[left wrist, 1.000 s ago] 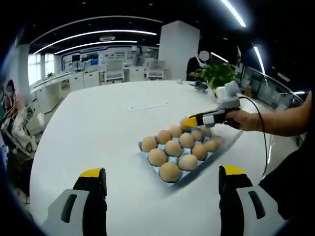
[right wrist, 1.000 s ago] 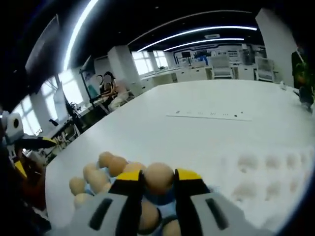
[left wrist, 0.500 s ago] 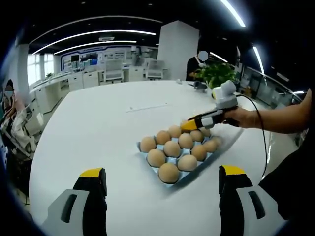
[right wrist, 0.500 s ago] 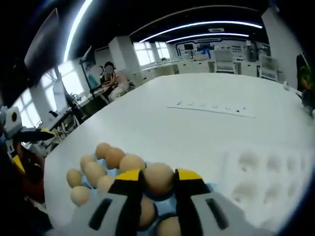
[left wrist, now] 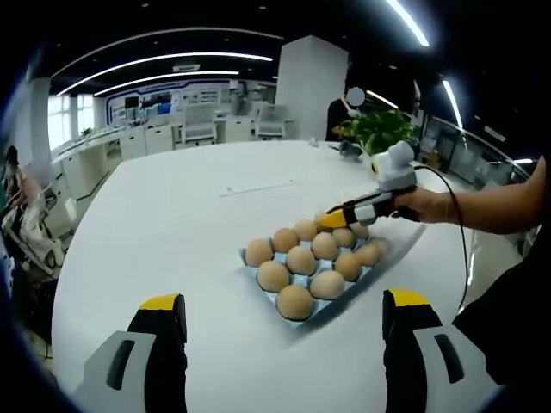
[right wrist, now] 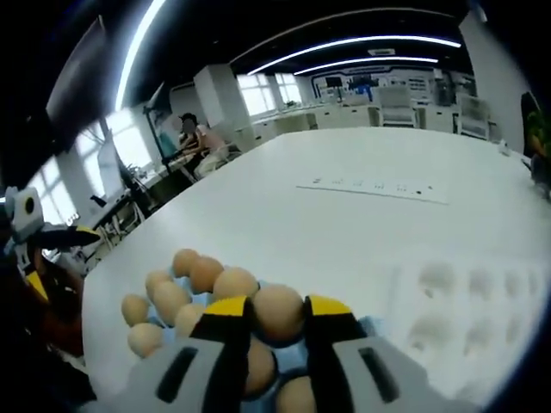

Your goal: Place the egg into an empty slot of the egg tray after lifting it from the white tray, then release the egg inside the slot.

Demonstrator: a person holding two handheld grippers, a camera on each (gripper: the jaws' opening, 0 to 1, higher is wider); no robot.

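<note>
The broad white round-edged surface [left wrist: 172, 224] carries everything here, and it runs well back toward an office of desks and chairs. On it, in the right gripper view, lies the white moulded tray [right wrist: 469, 314] with its rows of shallow round hollows, those in sight bare. Beside that tray sits the pale blue egg tray [left wrist: 320, 284], nearly full of brown eggs [left wrist: 303, 258] set in rows.

The right gripper [right wrist: 278, 318], grey-bodied with yellow-tipped jaws, is held by a person's hand [left wrist: 430, 206] and reaches in over the far corner of the blue egg tray. Its jaws are narrowed onto one brown egg [right wrist: 277, 311], which sits clamped between the yellow tips, touching both. The egg's long axis cannot be told from this angle.

The left gripper [left wrist: 284, 314] hangs well back from the tray, low over the surface, its jaws spread wide with nothing between them.

What the coming move turns on: the held egg is over the far side of the blue egg tray, with the filled rows lying ahead and to the left of the jaws in the right gripper view, and blue tray showing just under the jaws. I judge that the free slot lies directly below, though the jaws hide it. The right gripper is by far the nearer one, so the move should be a lowering straight down, then a gentle opening, with care not to knock the neighbouring eggs.
</note>
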